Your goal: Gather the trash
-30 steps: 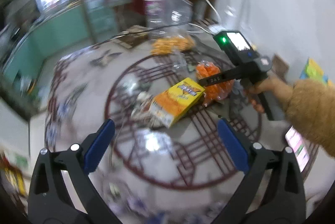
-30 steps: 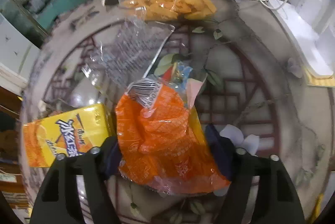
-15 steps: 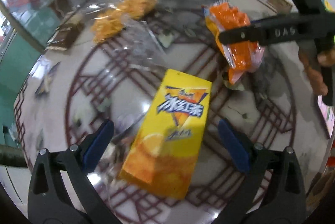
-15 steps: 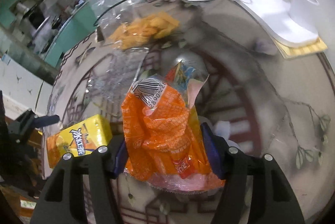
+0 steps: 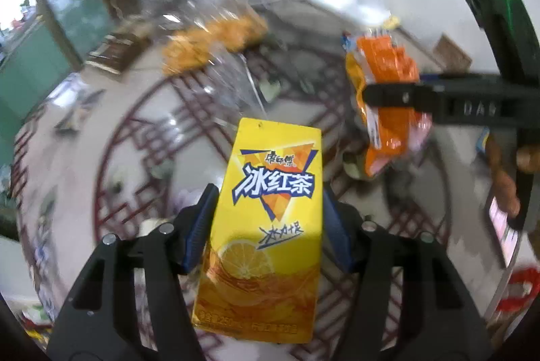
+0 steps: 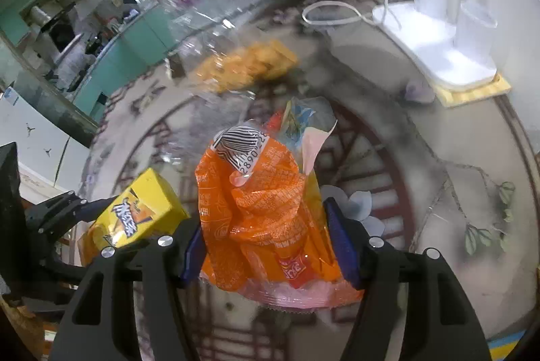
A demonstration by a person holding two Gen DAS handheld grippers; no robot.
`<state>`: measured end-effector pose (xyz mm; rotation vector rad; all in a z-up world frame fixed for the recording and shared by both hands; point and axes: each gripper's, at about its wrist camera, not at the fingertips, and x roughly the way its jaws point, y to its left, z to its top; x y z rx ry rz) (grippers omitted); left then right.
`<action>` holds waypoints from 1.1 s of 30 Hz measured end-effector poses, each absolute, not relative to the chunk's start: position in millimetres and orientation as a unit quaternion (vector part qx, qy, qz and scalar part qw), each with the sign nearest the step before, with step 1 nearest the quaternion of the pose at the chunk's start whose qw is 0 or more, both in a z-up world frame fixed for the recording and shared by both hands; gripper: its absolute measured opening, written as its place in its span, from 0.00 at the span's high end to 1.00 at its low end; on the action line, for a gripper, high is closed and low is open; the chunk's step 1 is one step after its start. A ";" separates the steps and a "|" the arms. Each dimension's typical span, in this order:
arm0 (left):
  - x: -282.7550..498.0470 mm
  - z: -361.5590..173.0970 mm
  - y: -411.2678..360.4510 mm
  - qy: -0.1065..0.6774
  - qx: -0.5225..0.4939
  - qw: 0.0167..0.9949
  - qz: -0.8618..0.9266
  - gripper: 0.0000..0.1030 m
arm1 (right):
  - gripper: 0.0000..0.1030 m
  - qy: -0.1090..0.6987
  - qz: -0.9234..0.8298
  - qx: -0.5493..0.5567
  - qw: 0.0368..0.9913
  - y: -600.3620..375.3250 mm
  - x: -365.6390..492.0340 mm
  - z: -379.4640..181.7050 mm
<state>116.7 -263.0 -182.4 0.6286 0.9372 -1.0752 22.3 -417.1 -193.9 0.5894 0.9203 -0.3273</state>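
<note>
Closing left gripper [image 5: 270, 219] jaws flank boxy yellow carton [image 5: 270, 212]; crinkly orange wrapper [image 6: 260, 219] clamped.

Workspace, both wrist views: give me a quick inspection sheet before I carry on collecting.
Surface: round table with a dark red lattice pattern, glossy.
Job's things: yellow drink carton; orange snack wrapper.
Clutter: clear bag of yellow snacks, crumpled clear plastic.
Grippers: left gripper closing, carton between its jaws; right gripper clamped on the wrapper.
Cables: white cord looped on the far side.
Surroundings: white appliance on a wooden board, green cabinets.
</note>
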 end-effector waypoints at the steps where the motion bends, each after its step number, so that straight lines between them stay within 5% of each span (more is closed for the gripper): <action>1: 114.0 -175.6 -257.7 0.418 0.277 0.720 -0.480 0.43 | 0.41 0.431 -0.154 0.278 0.845 -412.3 21.0 -188.0; 19: 53.3 -58.8 -100.0 0.365 0.123 0.868 -0.312 0.43 | 0.40 0.384 -0.092 0.189 0.899 -267.5 -1.7 -86.2; 33: 62.2 -39.2 25.0 0.354 0.051 0.909 -0.216 0.43 | 0.39 0.379 -0.007 0.128 0.916 -146.2 20.7 -57.7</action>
